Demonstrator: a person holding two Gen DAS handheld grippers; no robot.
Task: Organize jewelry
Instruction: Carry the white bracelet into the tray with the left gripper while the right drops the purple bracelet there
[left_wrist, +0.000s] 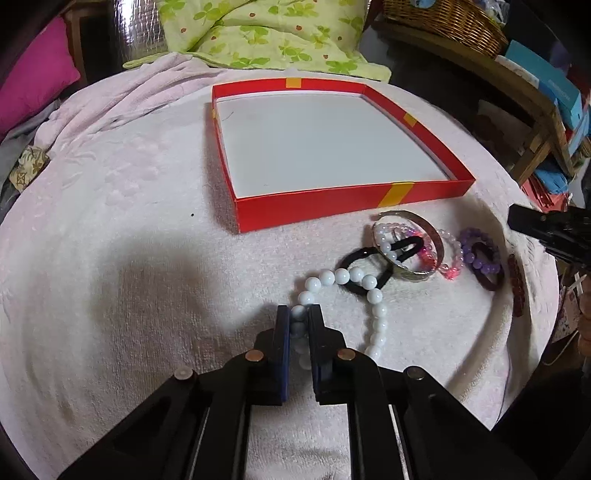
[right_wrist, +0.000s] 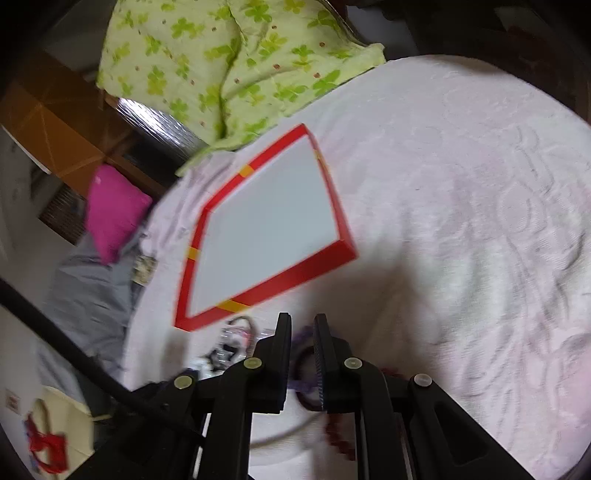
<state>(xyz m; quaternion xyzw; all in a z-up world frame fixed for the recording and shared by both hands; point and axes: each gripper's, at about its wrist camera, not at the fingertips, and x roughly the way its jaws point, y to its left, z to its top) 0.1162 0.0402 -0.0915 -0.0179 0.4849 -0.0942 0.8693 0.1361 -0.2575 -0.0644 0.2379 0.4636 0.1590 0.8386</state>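
Observation:
A string of white beads (left_wrist: 376, 295) lies on the pale pink towel (left_wrist: 129, 258), and my left gripper (left_wrist: 299, 314) is shut on its near end, with beads pinched between the blue pads. Behind it is a tangle of a black hair tie (left_wrist: 347, 260), a silver bangle (left_wrist: 424, 274), pink beads and a purple bead bracelet (left_wrist: 476, 236). The shallow red box (left_wrist: 332, 206) with a white floor stands beyond. My right gripper (right_wrist: 303, 319) hovers over the purple bracelet (right_wrist: 304, 330) with its jaws nearly together and nothing between them. From the left wrist view it shows at the right edge (left_wrist: 517, 219).
A dark red bead strand (left_wrist: 515, 284) lies at the towel's right edge. A green leaf-print quilt (left_wrist: 266, 37) and a magenta cushion (left_wrist: 40, 81) lie behind the red box (right_wrist: 295, 277). A wicker basket (left_wrist: 443, 22) and wooden shelves stand at the back right.

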